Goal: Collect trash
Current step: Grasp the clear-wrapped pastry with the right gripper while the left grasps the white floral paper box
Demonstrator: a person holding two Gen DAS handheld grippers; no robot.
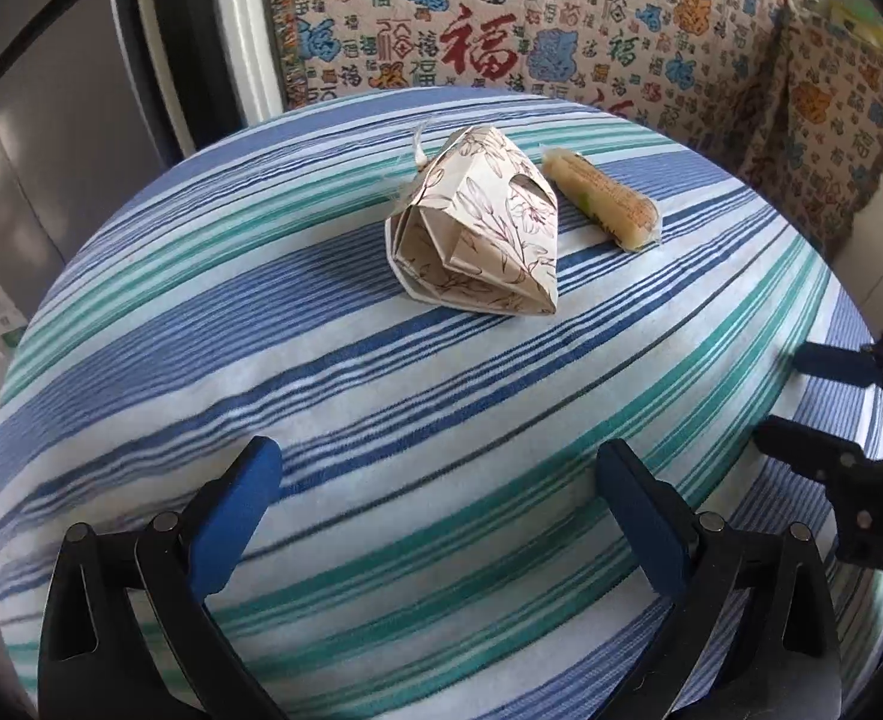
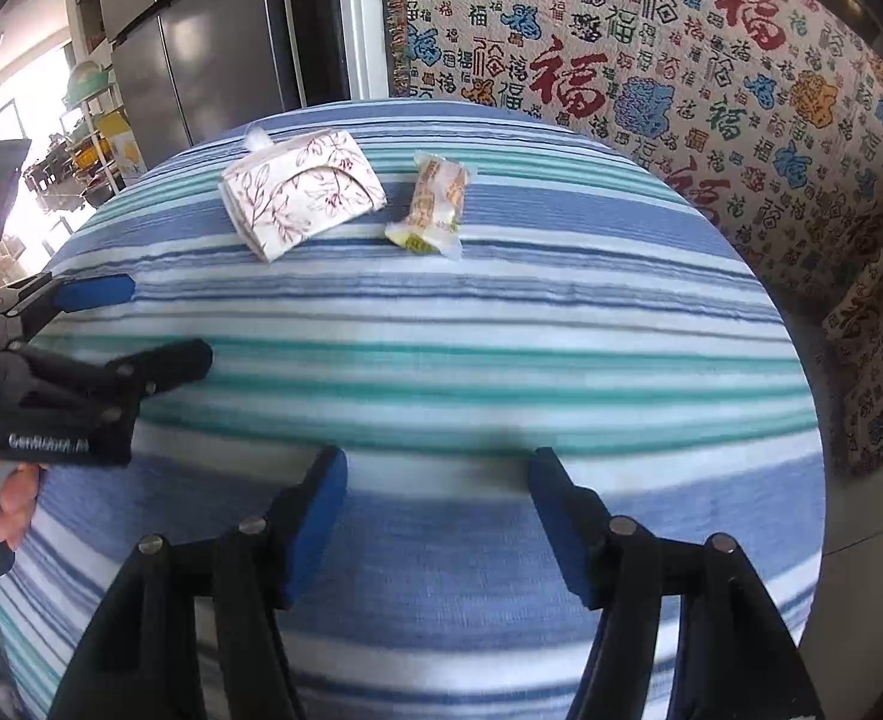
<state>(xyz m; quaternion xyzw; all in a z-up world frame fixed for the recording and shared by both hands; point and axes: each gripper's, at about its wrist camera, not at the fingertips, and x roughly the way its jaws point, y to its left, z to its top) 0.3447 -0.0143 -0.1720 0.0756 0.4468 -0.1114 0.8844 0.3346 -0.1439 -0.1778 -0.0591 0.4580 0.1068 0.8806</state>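
Left gripper (image 1: 441,468): jaws spread wide, nothing between the blue pads, hovering over the striped tablecloth (image 1: 381,396) and pitched down toward it. From the right wrist view the same tool sits at the left edge, a person's fingers (image 2: 12,510) wrapped on its handle.

Ahead of the left gripper and slightly to its right, well apart from the tips: a folded floral paper packet (image 1: 477,228), a wisp of clear plastic poking from its far left corner. Just beside that, further right, a small sealed snack wrapper (image 1: 600,198), yellow and orange, lying flat. The two pieces sit near each other but look apart; a strip of cloth shows between them in both views.

Right gripper (image 2: 438,516): released, jaws part-open with only cloth beneath. Relative to it, the packet lies ahead and to the left, the wrapper ahead and nearly straight on. Its fingers also show at the right edge of the left wrist view, level with the left tool.

Behind the table: a patterned throw (image 1: 561,30) with red characters draped over a sofa; to the left, a dark grey fridge (image 2: 201,48).

Step in hand, as I read it: approach. Neither piece of trash is touched yet. No bin is visible in either view.

Next move likely calls for reaching forward and down across the cloth, each tool lining its gap over one item. The wrapper is thin and flat, so the pads may need to go low and risk pinching cloth. The packet is taller and should take a wider grip.
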